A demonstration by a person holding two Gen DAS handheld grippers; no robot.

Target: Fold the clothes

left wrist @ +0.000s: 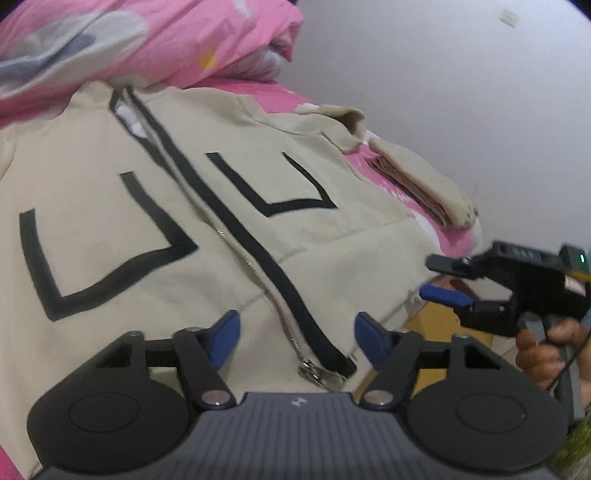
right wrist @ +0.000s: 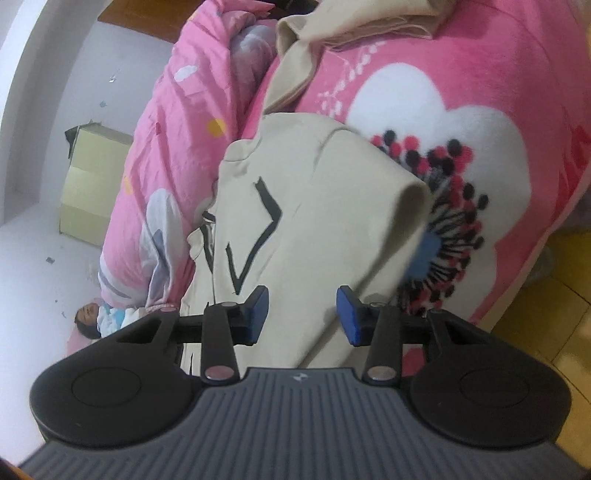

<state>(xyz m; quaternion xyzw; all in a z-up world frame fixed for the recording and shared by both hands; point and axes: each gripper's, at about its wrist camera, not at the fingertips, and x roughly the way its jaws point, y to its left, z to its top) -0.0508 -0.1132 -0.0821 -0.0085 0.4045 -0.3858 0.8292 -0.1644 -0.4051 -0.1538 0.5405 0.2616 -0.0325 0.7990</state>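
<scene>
Pink bedding covers the bed (right wrist: 517, 122), with a big white flower shape and red and black dots printed on the blanket (right wrist: 461, 166). A puffy pink quilt (left wrist: 177, 40) is bunched up along the far side of the bed, next to a plain white wall (left wrist: 443, 92).

A beige jacket (left wrist: 166, 206) lies spread on the bed with its front up. It has a zipper (left wrist: 258, 280) down the middle, shut, with a black stripe beside it and black angled lines on each chest side. The bottom hem of the jacket reaches the near edge of the bed. One sleeve (left wrist: 417, 177) lies off to the side on the pink blanket, near the bed's edge by the wall.

The left hand-held gripper (left wrist: 297, 341) hangs over the bottom hem, just above the zipper pull (left wrist: 310, 371). Its blue pads stand apart and do not press on the cloth, so it is open and holds nothing.

The right hand-held gripper (right wrist: 302, 314) is at the side of the jacket, near the bed's edge. Its jaws are partly open. In its own view the beige cloth shows between the pads, but the pads do not squeeze it. In the left view the same tool (left wrist: 448, 280) sits beside the jacket with its fingers apart, held by a hand (left wrist: 543, 350).

More beige cloth (right wrist: 369, 22) lies folded at the far end of the bed. A yellow box (right wrist: 92, 181) stands on the floor by the wall.
</scene>
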